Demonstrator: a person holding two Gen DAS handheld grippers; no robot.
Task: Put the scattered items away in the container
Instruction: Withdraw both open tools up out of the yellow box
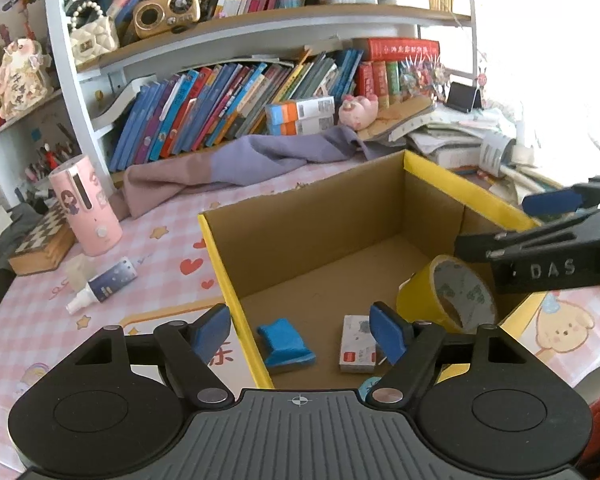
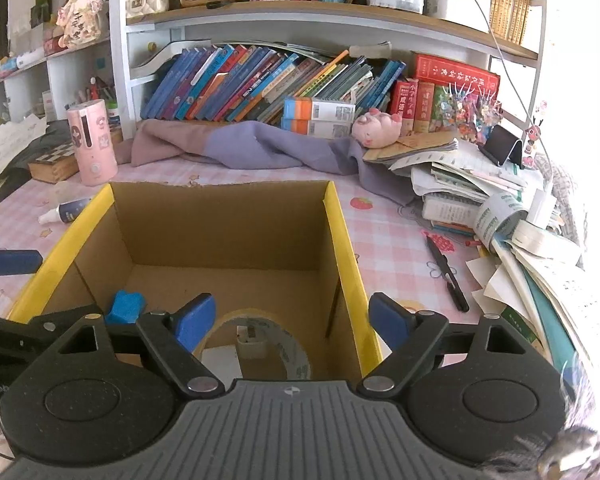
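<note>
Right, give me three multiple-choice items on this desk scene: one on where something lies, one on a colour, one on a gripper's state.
1. Where does the yellow tape roll lie?
A. On the bookshelf
B. Inside the cardboard box
C. On the purple cloth

2. What colour is the rim of the cardboard box?
A. Yellow
B. Red
C. Green

3. How does the left gripper stand?
A. Shut on the tape roll
B. Shut on the spray bottle
C. Open, with nothing between its pads

Answers:
1. B: the left wrist view shows the roll leaning on the box floor, near the blue block and the small white box.
2. A: yellow edging runs along the tops of the side walls.
3. C: its blue pads stand wide apart over the box, gripping nothing.
</note>
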